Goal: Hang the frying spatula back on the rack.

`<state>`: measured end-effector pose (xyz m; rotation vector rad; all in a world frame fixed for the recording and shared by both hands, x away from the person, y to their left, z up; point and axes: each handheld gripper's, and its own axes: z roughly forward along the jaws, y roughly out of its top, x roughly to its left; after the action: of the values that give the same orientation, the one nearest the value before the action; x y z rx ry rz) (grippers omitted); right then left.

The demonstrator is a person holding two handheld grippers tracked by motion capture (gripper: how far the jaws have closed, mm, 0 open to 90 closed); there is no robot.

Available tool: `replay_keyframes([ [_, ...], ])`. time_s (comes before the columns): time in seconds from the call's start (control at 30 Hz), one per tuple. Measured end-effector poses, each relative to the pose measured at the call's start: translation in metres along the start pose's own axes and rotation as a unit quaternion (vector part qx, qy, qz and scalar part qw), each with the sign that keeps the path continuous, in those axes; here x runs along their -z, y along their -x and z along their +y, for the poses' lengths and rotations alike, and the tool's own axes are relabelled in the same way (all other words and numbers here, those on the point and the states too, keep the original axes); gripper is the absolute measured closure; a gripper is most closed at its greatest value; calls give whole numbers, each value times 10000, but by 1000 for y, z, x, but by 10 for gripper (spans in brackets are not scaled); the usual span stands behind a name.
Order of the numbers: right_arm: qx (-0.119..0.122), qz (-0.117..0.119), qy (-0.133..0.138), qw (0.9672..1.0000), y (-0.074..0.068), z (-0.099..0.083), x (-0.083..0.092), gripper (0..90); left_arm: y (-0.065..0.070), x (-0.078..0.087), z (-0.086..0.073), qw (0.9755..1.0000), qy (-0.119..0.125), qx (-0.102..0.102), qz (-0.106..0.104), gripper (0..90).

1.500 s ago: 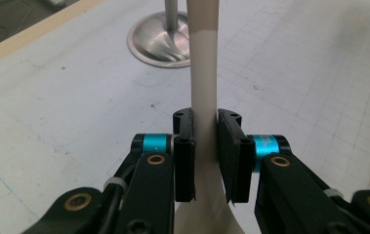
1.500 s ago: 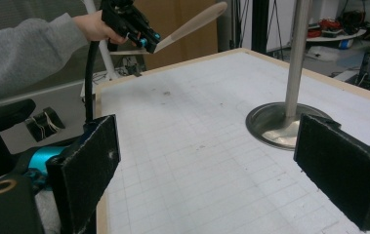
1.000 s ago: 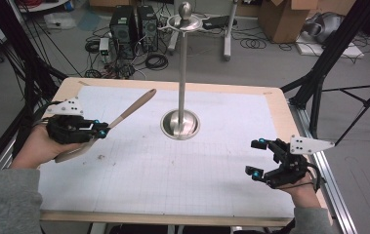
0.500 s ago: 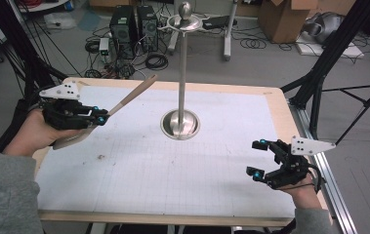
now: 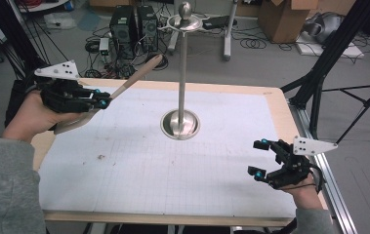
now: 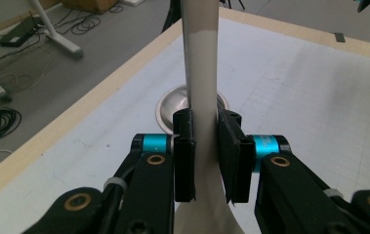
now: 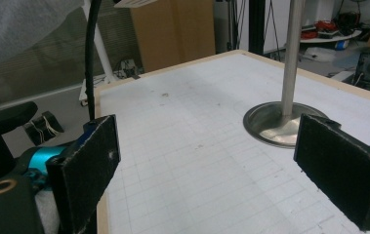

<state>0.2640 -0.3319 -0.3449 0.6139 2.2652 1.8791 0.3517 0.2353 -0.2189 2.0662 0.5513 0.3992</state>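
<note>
A long pale wooden utensil (image 5: 133, 80), spoon-like with a broad end near the hand, slants up toward the far table edge. My left gripper (image 5: 102, 100) is shut on its stem and holds it above the table's left side. In the left gripper view the stem (image 6: 201, 73) rises between the closed pads, midway at my left gripper (image 6: 206, 141). A metal stand (image 5: 181, 124) with a round base and a tall pole stands at the table's middle. Near the right front edge my right gripper (image 5: 259, 158) is open with nothing between its pads (image 7: 87, 165).
The white gridded mat (image 5: 173, 175) covers the table inside a wooden border (image 5: 280, 105). The stand's pole (image 7: 292, 53) rises ahead of the right gripper. Cables, computer cases and cardboard boxes lie on the floor beyond the table; black tripod legs stand at the right.
The left gripper has risen and drawn toward the table's far left with the wooden utensil in it, lifting the utensil's broad end off the mat. The right gripper has stayed put.
</note>
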Motion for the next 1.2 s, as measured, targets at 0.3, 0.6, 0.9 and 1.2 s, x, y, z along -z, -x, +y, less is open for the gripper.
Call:
replay_keyframes([
  [0.3,-26,-2,33,10000,0,0,3,86,-5,9,17,9999,59,-10,102,774],
  [0.6,-73,-15,45,10000,2,-2,5,86,-14,14,28,9998,145,-99,64,774],
  [0.9,-110,-43,90,9999,4,-4,8,86,-22,22,37,9994,261,-216,-7,774],
  [1.2,-177,-88,85,9998,6,-8,10,86,-27,23,39,9993,288,-254,-42,774],
])
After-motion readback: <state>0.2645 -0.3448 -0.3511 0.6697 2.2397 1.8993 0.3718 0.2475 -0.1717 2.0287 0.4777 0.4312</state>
